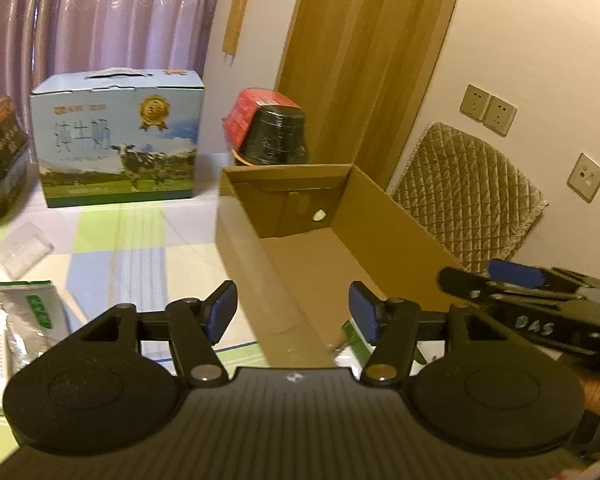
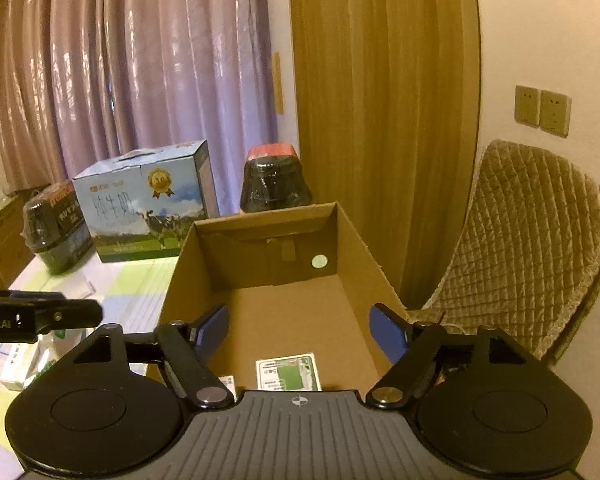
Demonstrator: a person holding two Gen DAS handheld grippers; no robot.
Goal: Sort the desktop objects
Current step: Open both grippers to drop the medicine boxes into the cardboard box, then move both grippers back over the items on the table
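While the left gripper (image 1: 292, 312) hangs with open, empty jaws by the near wall of the brown cardboard box (image 1: 240, 240), a silver packet with green label (image 1: 34, 312) waits on the checked surface (image 1: 140, 248); picking it seems next. From the right view, the right gripper (image 2: 300, 334) hovers open and empty over this box, where a small green-and-white carton (image 2: 288, 374) lies; "obot.AI" is readable on the other gripper.
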